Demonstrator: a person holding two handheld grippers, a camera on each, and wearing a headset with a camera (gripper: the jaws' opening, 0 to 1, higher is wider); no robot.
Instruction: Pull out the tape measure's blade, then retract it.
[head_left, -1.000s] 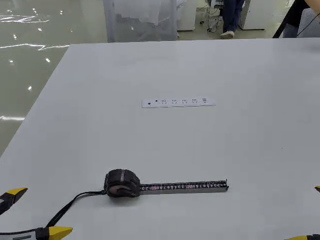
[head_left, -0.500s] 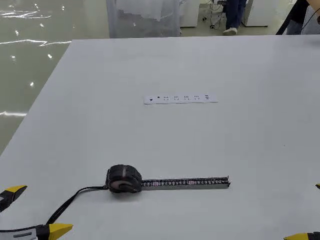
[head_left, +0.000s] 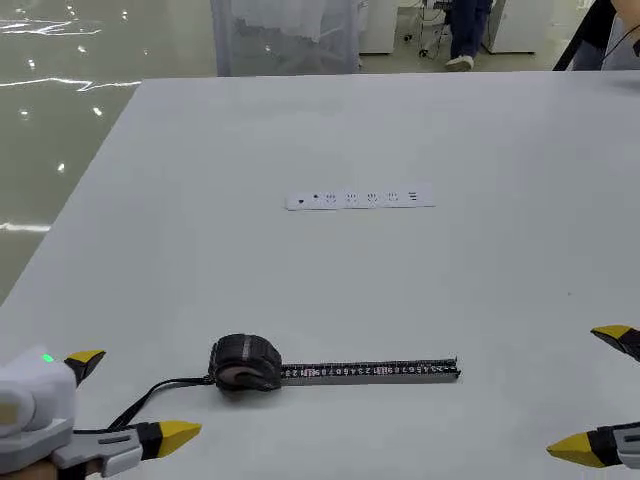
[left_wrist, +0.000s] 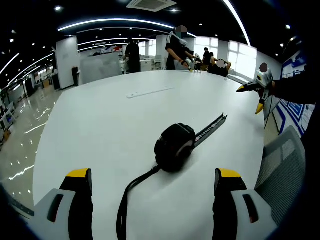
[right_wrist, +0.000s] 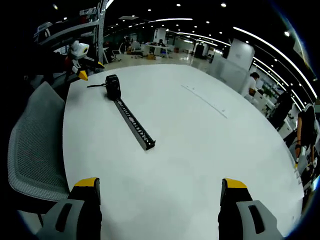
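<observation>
The tape measure (head_left: 245, 363) lies on the desk (head_left: 500, 150) close to the near edge, toward the near-left corner. Its blade (head_left: 370, 371) is drawn out flat and runs parallel to that edge, and the hook (head_left: 456, 367) points toward the right edge. A dark strap (head_left: 150, 398) trails from the case toward the near-left corner. The left gripper (head_left: 132, 397) stands released and empty at that corner. In the left gripper view the case sits straight ahead on the line between the jaws, near but not touching, with the blade running on away from it. The right gripper (head_left: 597, 392) is likewise spread wide and holds nothing. It sits off the hook end, well apart from it. The left gripper is therefore judged the nearer to the case and the right the nearer to the hook. A power strip (head_left: 360, 199) lies mid-desk, clear of the work. Against the frame of half a second earlier, both grippers have advanced inward from the near corners toward the tape. Case and blade lie unmoved, with the same length out. Extension appears complete and retraction outstanding.
</observation>
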